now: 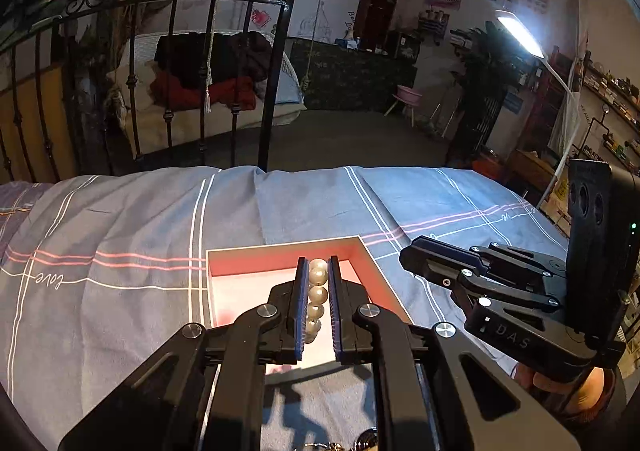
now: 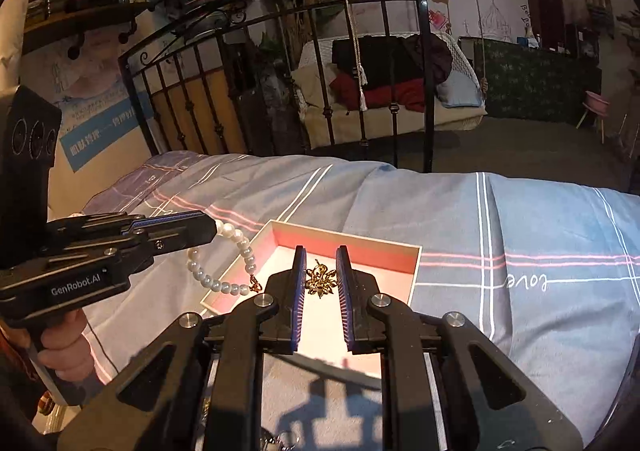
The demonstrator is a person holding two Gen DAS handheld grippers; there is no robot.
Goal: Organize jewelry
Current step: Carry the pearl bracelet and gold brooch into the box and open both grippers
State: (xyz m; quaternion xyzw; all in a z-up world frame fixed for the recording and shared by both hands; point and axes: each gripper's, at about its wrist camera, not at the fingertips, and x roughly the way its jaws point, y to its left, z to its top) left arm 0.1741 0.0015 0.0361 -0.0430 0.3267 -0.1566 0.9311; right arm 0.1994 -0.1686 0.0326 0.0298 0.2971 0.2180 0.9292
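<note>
Left tool (image 1: 318, 283) pinches glossy pearl bracelet (image 1: 316, 293); right tool (image 2: 320, 271) open around gold brooch (image 2: 320, 280).

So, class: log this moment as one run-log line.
left gripper: shut on pearl bracelet | right gripper: open over gold brooch | box: open

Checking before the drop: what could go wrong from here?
1. The pearl bead bracelet hangs from the left gripper across the shallow red-walled box's left rim, so released now it may land half outside.
2. The right gripper is open around the small gold filigree ornament; the falling bracelet could tangle with it.
</note>
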